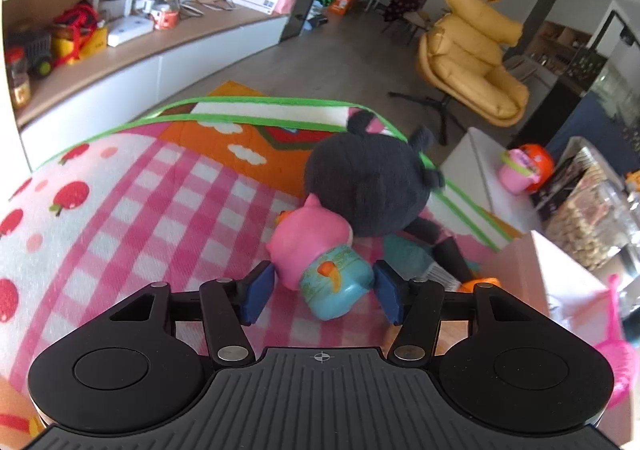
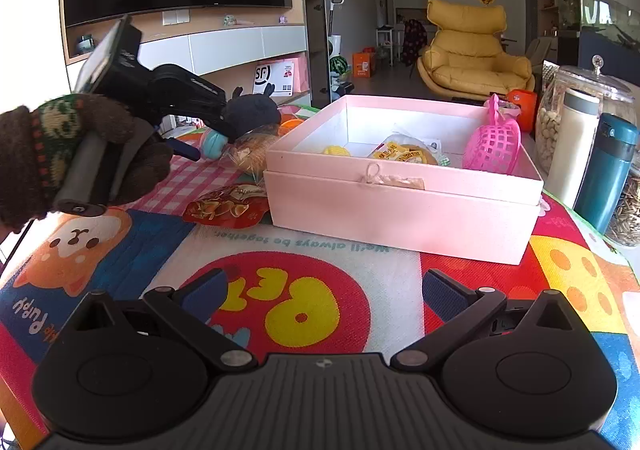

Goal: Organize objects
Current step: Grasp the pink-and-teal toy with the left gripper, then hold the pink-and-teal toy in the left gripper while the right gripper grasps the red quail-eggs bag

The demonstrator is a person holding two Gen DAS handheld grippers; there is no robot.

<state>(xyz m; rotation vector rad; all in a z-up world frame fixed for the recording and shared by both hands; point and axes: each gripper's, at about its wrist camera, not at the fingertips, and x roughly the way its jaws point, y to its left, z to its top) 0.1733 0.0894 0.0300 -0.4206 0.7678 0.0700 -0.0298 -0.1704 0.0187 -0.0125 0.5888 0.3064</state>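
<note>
Left gripper [image 1: 324, 290] spread around a pink pig toy [image 1: 320, 262] without gripping it, ready to lift it toward the pink box [image 2: 400, 206]; right gripper [image 2: 324, 296] wide open, empty

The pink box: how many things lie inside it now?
3 visible in the pink box: a yellow toy at the back left, a snack packet in the middle, a pink mesh basket at the right. The front wall may hide more.

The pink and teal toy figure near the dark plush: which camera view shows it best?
The left wrist view. There the pink and teal toy figure lies close and unhidden, between the open blue pads of the left hand-held gripper. The right wrist view shows only a small teal part behind that gripper.
</note>
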